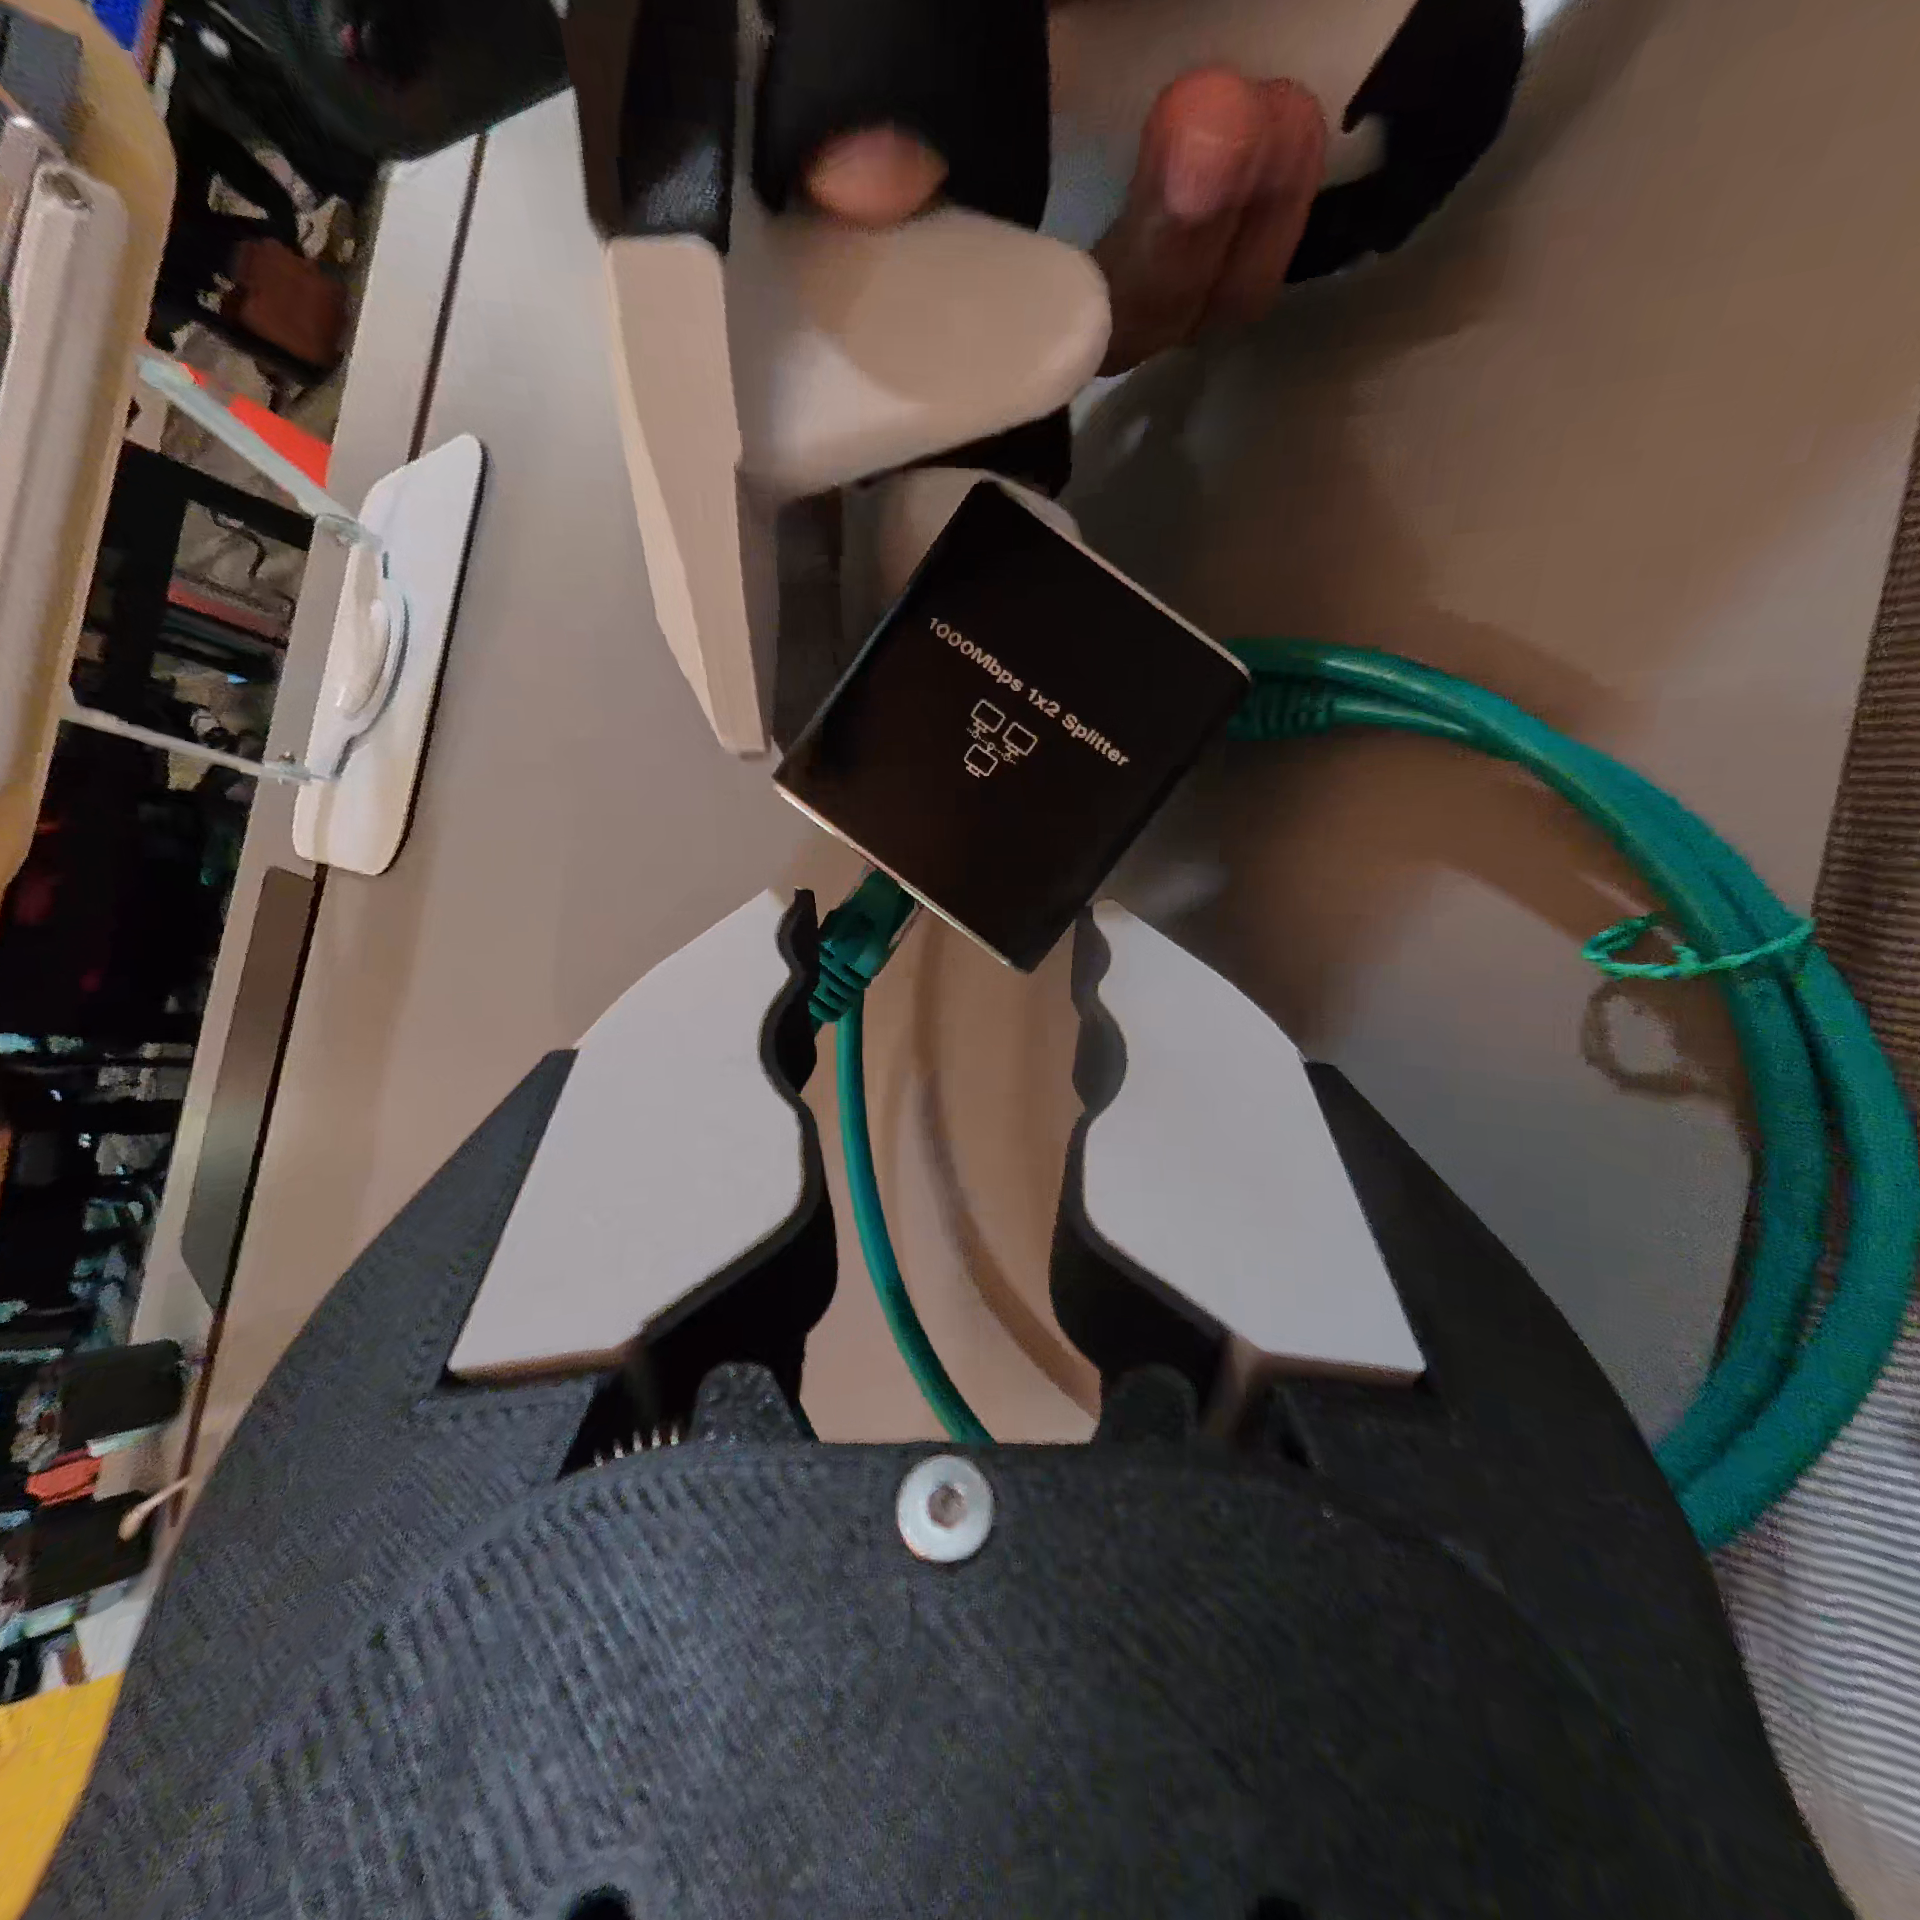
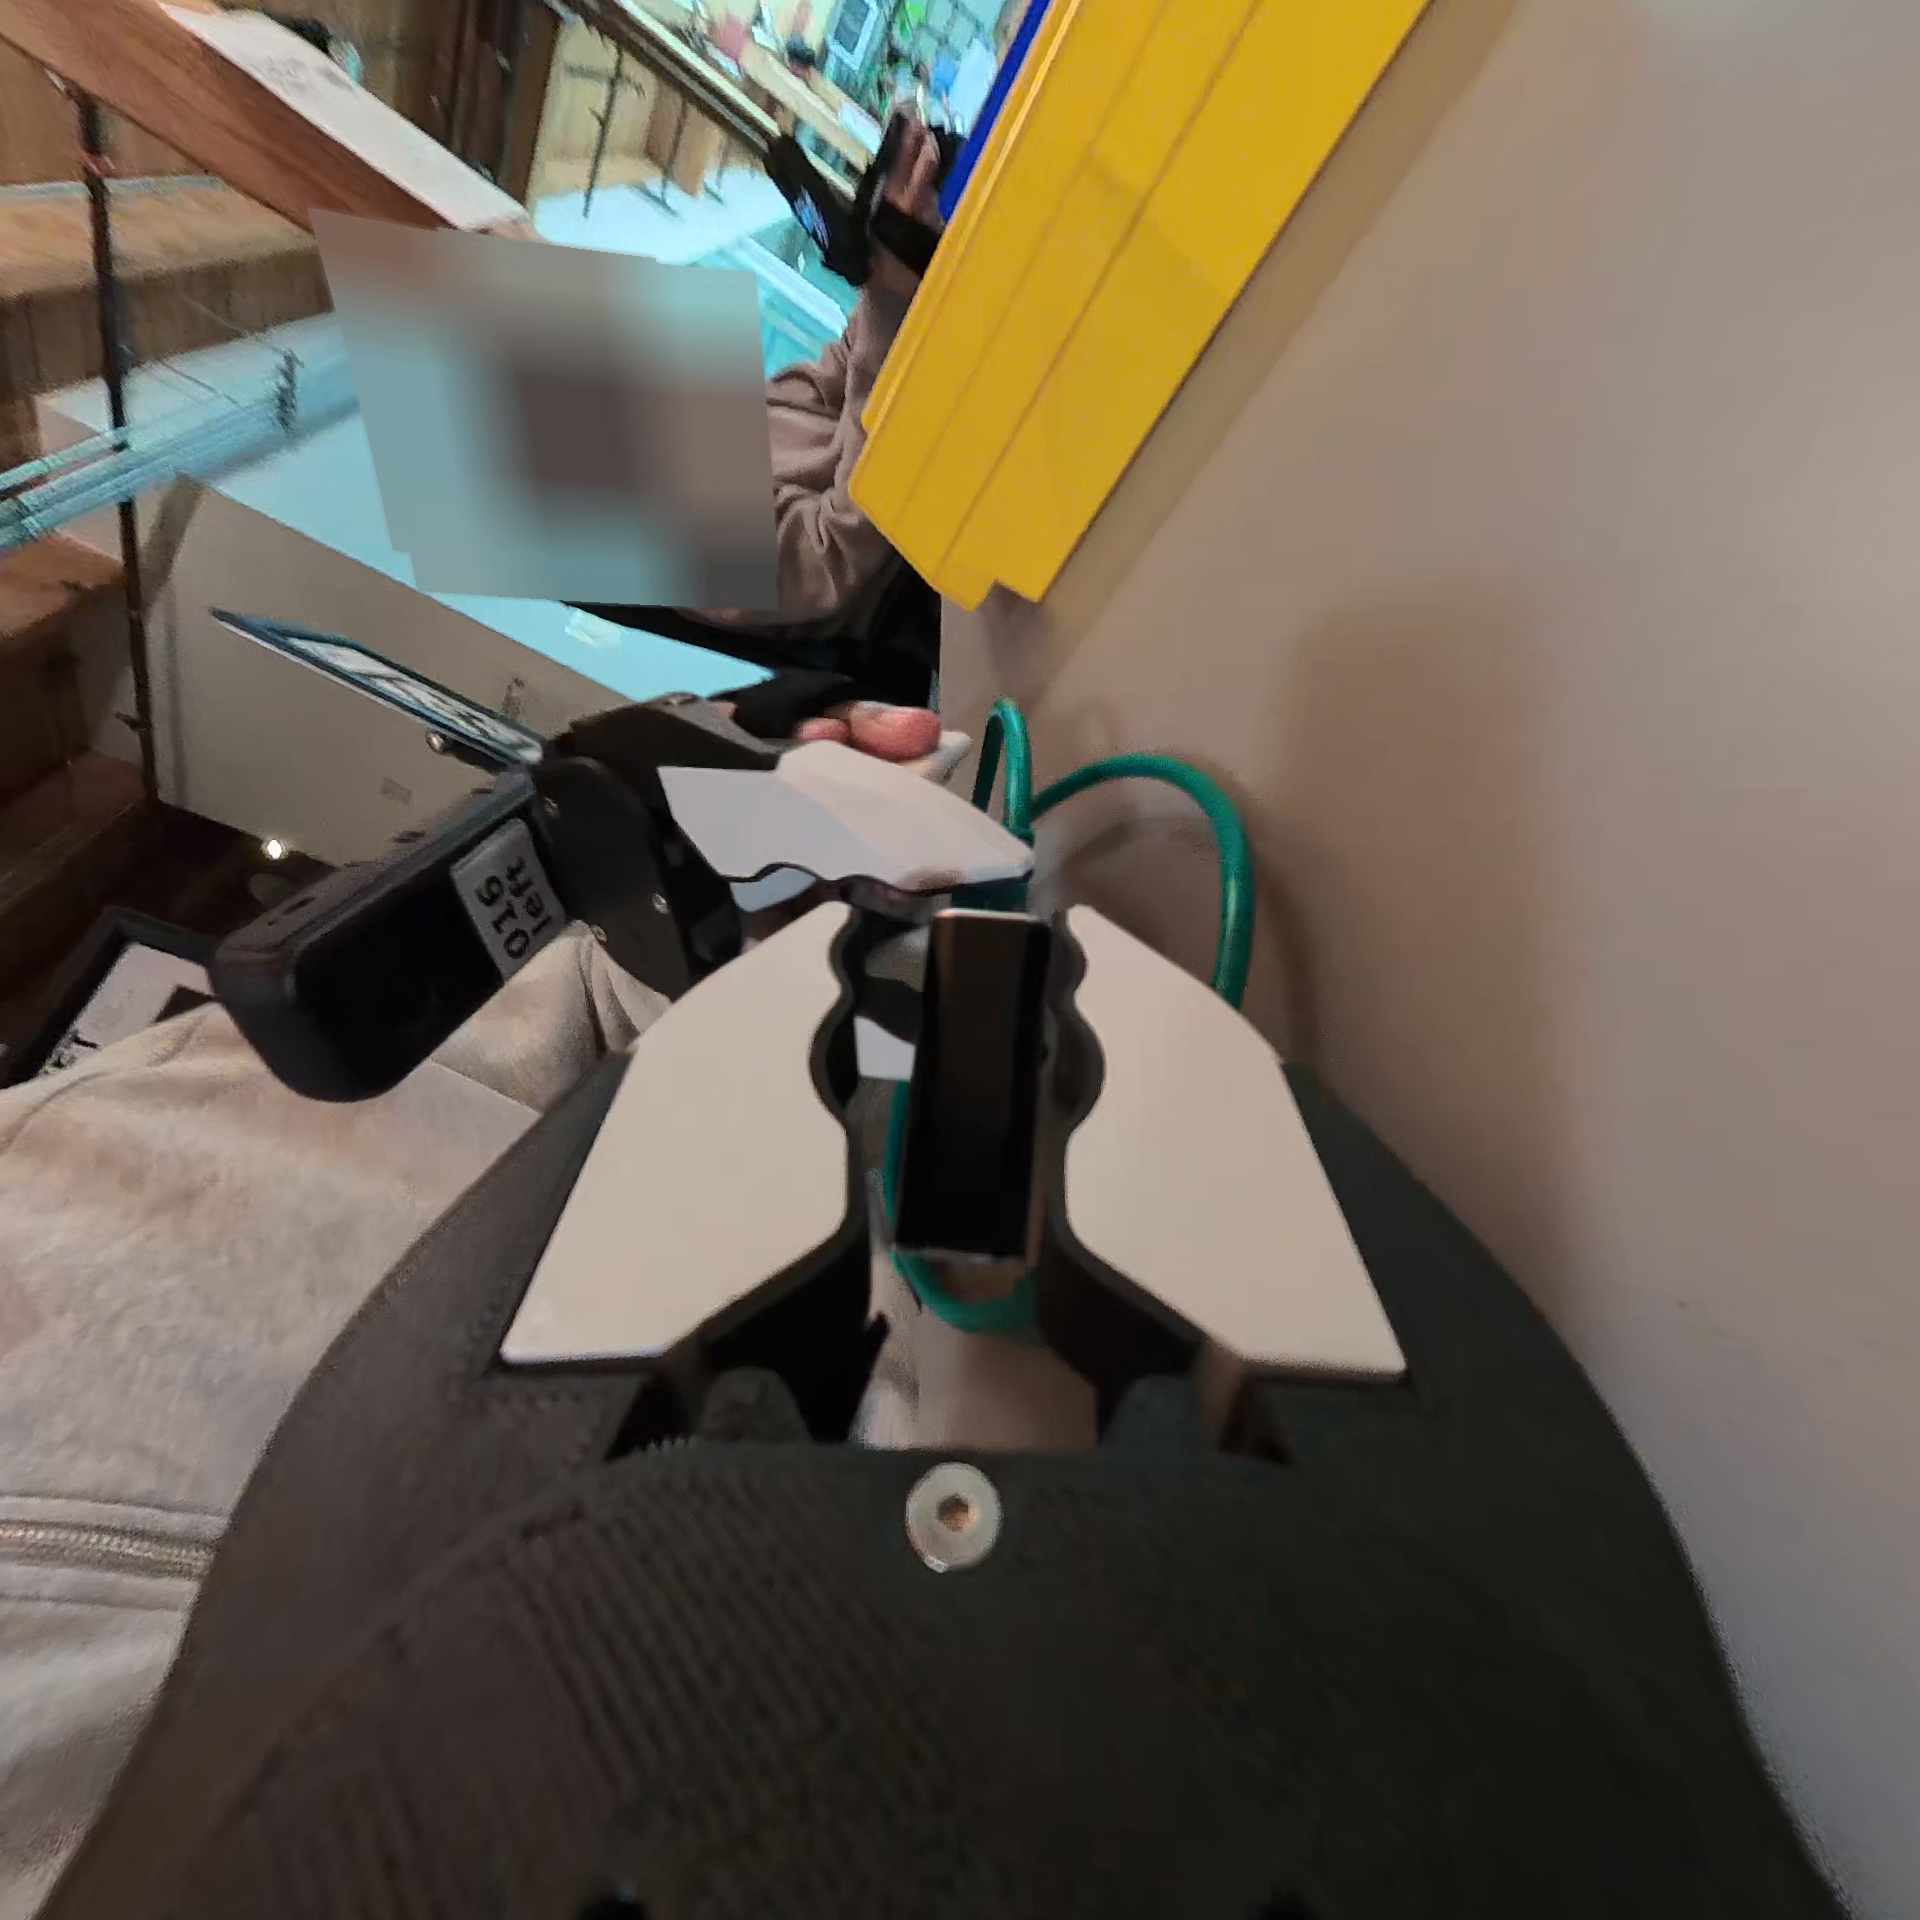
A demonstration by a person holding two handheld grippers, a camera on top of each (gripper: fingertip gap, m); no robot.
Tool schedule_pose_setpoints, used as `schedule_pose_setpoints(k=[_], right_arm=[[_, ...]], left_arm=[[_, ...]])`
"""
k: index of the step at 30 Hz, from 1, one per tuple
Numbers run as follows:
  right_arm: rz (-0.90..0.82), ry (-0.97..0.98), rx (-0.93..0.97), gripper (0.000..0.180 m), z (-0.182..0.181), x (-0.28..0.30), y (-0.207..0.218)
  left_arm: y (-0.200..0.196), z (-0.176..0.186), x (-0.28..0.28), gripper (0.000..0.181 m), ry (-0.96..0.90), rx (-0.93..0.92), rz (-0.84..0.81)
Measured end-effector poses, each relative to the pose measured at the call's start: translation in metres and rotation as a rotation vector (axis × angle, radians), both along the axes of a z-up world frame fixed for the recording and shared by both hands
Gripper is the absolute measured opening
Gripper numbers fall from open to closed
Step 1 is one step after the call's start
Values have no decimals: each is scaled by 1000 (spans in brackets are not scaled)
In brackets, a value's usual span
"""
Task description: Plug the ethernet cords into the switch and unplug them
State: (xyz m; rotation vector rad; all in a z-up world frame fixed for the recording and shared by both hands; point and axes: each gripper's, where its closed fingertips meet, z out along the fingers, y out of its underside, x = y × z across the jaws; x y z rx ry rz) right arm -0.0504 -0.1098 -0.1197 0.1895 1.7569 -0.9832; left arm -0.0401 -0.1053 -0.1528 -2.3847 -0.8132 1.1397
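A small black switch box [image 1: 1008,727] hangs above the beige table [image 1: 1507,364]. My right gripper [image 2: 956,925] is shut on the box [image 2: 977,1091]; its white fingers [image 1: 686,520] reach in from the top of the left wrist view. One green ethernet plug [image 1: 852,945] sits in the box's near end. Its cord runs back between the fingers of my left gripper [image 1: 940,935], which is open, with the plug beside its left fingertip. Two more green plugs [image 1: 1278,707] sit in the box's right side. The left gripper's finger [image 2: 831,821] shows in the right wrist view.
A coiled green cable bundle [image 1: 1766,1039] with a twist tie lies at the right, against a ribbed grey object [image 1: 1870,675]. A white pad with a clear stand [image 1: 395,665] sits at the table's left edge. A yellow bin [image 2: 1091,312] stands on the table behind. A person's sleeve [image 2: 208,1247] is close.
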Motion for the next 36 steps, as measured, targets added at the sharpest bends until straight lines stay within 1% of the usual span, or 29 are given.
schedule_pose_setpoints(k=[2, 4, 6, 7, 10, 12, 14, 16, 19, 21, 24, 26, 27, 29, 32, 33, 34, 36], right_arm=[[-41, -36, -21, 40, 4, -7, -2], [-88, -47, -62, 41, 11, -16, -3], [-171, 0, -136, 48, 19, -30, -4], [-221, 49, -176, 51, 22, -38, -4], [-398, 293, -290, 79, 26, -66, -5], [-451, 400, -351, 95, 31, -74, -3], [-433, 452, -391, 94, 35, -70, -1], [-387, 495, -403, 89, 34, -61, -1], [-312, 623, -428, 83, 29, -41, -1], [-275, 796, -458, 79, 23, -32, -2], [-208, 1142, -507, 79, 7, -24, -4], [-170, 1252, -507, 80, -3, -20, -5], [-154, 1256, -509, 77, -5, -16, -5], [-144, 1238, -525, 60, -4, -13, -4], [-135, 1213, -515, 60, -3, -15, -4], [-142, 1203, -508, 60, -2, -17, -4], [-149, 1201, -499, 60, -2, -19, -5], [-154, 1209, -488, 60, -3, -24, -4]], left_arm=[[-3, 1, -2, 46, 9, 43, 18], [-8, -1, -3, 45, -1, 88, 47], [-13, -1, -3, 45, -5, 142, 72], [-16, -1, -4, 45, -4, 174, 84], [-24, 1, -4, 44, 4, 292, 116], [-29, 3, -5, 44, 10, 376, 130], [-33, 3, -5, 44, 9, 450, 141], [-37, 3, -5, 43, 4, 505, 154], [-39, 6, -5, 43, 14, 537, 159], [-36, 8, -5, 43, 18, 544, 147], [-31, 8, -5, 43, 15, 534, 126], [-27, 7, -5, 43, 11, 522, 107], [-25, 6, -5, 43, 8, 517, 96], [-24, 7, -5, 43, 15, 507, 92], [-24, 11, -5, 41, 26, 518, 92], [-23, 13, -6, 49, 41, 527, 89], [-23, 18, -8, 64, 71, 534, 92], [-26, 26, -9, 74, 111, 516, 107]])
